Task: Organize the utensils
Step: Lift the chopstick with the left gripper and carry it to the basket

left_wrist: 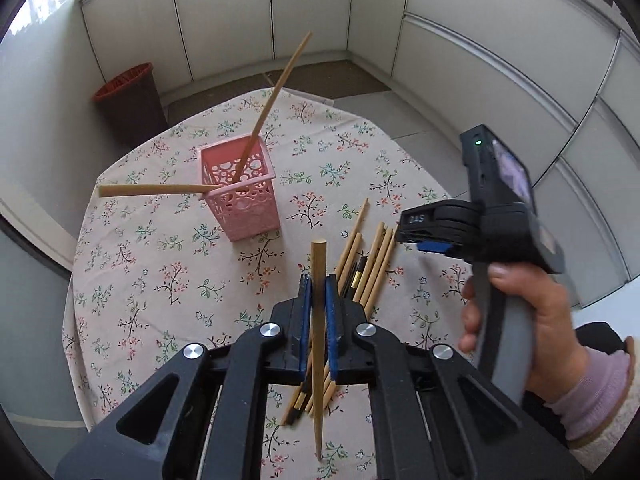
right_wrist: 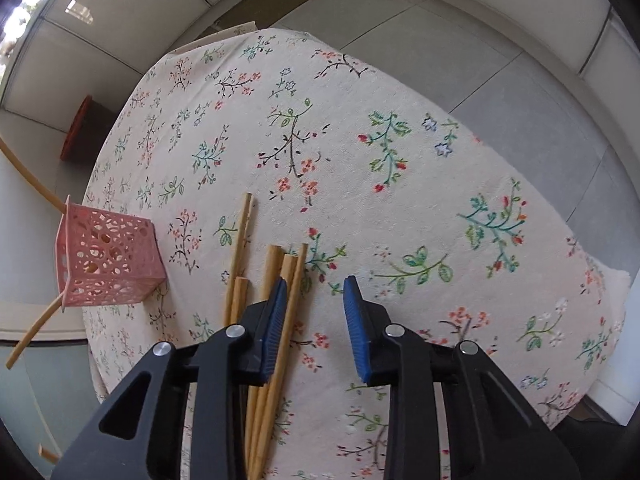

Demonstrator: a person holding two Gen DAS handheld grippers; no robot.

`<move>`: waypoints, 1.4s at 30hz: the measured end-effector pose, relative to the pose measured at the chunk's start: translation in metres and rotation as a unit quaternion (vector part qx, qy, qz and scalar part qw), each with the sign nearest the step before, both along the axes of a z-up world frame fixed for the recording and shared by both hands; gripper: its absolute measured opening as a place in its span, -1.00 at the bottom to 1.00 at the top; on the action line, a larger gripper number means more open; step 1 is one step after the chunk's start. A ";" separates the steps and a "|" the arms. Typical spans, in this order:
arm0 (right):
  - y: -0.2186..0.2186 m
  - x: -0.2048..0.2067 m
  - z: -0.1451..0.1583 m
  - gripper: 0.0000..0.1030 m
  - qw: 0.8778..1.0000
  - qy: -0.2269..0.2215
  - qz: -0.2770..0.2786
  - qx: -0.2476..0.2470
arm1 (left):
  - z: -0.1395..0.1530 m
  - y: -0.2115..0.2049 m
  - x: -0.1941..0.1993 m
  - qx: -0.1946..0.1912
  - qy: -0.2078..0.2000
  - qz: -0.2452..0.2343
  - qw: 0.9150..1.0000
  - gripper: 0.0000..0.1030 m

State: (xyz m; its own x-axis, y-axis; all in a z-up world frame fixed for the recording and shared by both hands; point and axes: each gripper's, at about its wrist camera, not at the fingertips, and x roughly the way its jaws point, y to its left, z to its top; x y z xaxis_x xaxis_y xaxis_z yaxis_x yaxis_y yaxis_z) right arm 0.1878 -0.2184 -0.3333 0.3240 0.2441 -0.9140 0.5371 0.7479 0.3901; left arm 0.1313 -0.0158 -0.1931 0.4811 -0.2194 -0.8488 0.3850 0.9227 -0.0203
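Chopstick [left_wrist: 319,320] is clamped mid-shaft by the left gripper [left_wrist: 317,292] above the table [left_wrist: 160,280] — light, stiff, likely slippery. Right gripper [right_wrist: 316,300] is held open, empty, over the loose pile [right_wrist: 272,280]; the pink basket [left_wrist: 244,200] is near.

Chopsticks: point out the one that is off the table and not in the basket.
The chopstick pinched between the left gripper fingers. Two others stand in the pink basket; the rest lie in a pile on the tablecloth.
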 end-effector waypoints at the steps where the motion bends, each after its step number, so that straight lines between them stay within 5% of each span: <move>1: 0.002 0.001 -0.001 -0.42 1.000 0.001 -0.002 0.009 | 0.002 0.004 -0.002 -0.006 0.000 0.000 1.000 -0.88; 20: 0.034 0.024 -0.009 -0.62 0.991 0.036 0.040 -0.122 | 0.013 0.036 0.000 -0.048 -0.006 0.019 0.999 -0.87; 23: 0.039 0.025 -0.010 -0.82 0.991 0.022 0.055 -0.124 | 0.014 0.037 -0.001 -0.048 -0.006 0.021 0.999 -0.87; 27: 0.026 0.015 -0.007 -0.91 0.997 -0.017 0.049 -0.050 | 0.021 0.042 -0.005 -0.051 -0.014 0.025 0.998 -0.87; 42: 0.002 -0.075 0.100 -0.90 0.972 -0.219 0.080 -0.026 | 0.047 0.028 -0.027 -0.062 -0.057 0.009 0.996 -0.87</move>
State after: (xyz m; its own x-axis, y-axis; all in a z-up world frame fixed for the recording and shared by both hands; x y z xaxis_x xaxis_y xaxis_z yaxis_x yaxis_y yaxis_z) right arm 0.1131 -0.2168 -0.2330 0.6468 0.2798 -0.7095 0.2031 0.8335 0.5139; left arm 0.1041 0.0120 -0.1463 0.5770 -0.3101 -0.7556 0.3756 0.9222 -0.0917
